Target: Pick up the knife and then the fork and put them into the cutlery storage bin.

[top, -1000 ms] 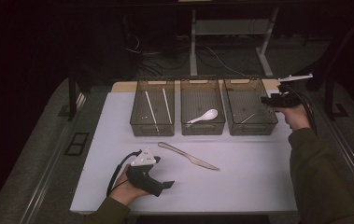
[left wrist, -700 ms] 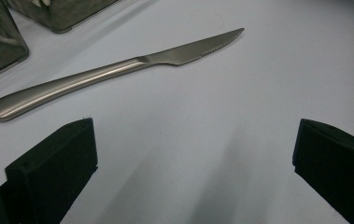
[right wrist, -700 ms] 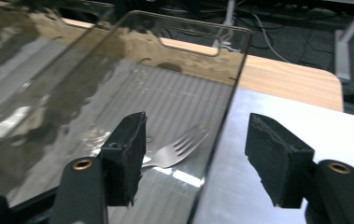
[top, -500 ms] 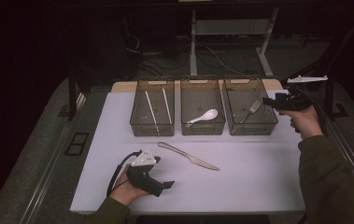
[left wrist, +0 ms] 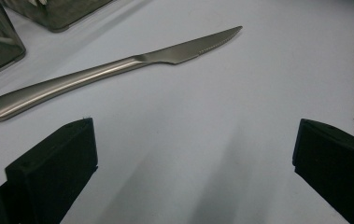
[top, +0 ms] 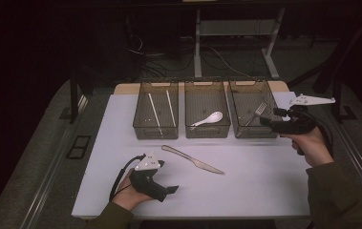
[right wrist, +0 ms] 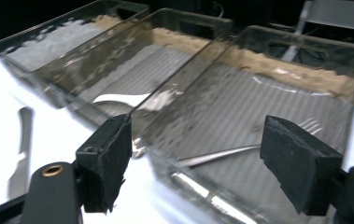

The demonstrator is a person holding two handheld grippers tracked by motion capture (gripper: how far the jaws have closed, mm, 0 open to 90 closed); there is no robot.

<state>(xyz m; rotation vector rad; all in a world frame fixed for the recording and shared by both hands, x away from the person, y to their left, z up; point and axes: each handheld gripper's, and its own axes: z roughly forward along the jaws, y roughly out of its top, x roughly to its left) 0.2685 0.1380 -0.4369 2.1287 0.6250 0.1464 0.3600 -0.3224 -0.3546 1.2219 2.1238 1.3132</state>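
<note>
Left gripper (top: 171, 190), its blocky black jaws spread wide and holding nothing, rests low on the smooth white table (top: 264, 191) with the brushed-steel knife (left wrist: 104, 74) lying flat just ahead, rounded handle toward the bins, serrated tip pointing away. Right gripper (top: 264, 120), jaws likewise parted and empty, hovers beside the right clear ribbed plastic bin (right wrist: 277, 116), where a slim metal fork (right wrist: 240, 149) lies. A white spoon (top: 208, 118) sits in the middle bin (top: 207, 132).
</note>
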